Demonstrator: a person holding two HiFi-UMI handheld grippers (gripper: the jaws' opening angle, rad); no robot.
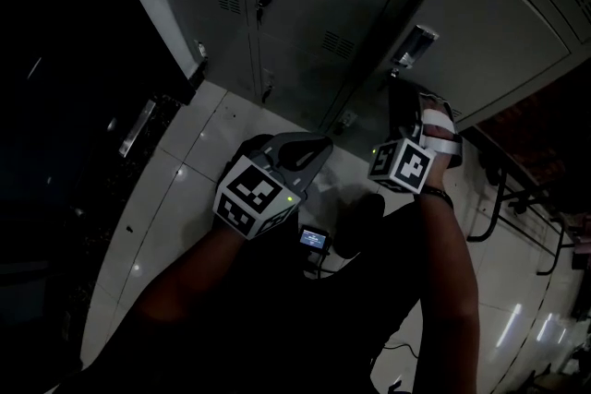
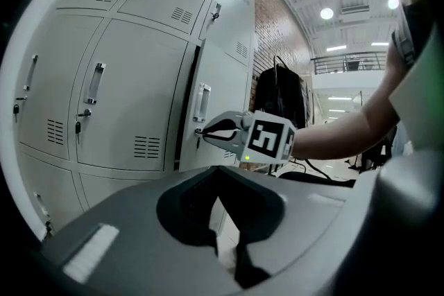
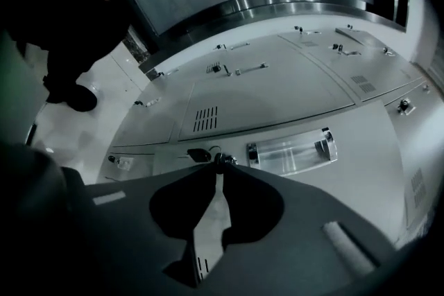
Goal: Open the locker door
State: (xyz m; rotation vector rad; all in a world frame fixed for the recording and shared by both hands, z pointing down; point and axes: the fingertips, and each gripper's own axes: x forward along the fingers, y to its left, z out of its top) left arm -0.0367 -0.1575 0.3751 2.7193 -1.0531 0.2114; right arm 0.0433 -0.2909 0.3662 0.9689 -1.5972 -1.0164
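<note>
A grey locker door (image 1: pixel 489 23) carries a metal handle (image 1: pixel 413 46) with a lock just below it. In the right gripper view, the handle (image 3: pixel 291 149) lies beside a key (image 3: pixel 220 160) with a black fob (image 3: pixel 198 154). My right gripper (image 3: pixel 218 166) is shut on that key at the lock. The left gripper view shows the right gripper (image 2: pixel 201 132) at the lock under the handle (image 2: pixel 202 102). A dark gap (image 2: pixel 186 107) runs along the door's handle side. My left gripper (image 1: pixel 319 145) hangs back from the lockers, shut and holding nothing.
More grey lockers (image 1: pixel 277 5) with handles fill the wall to the left. Pale floor tiles (image 1: pixel 175 171) lie below. A small lit device (image 1: pixel 314 238) with cables sits by my feet. A dark bag (image 2: pixel 277 90) hangs past the lockers, and a metal rack (image 1: pixel 503 189) stands at the right.
</note>
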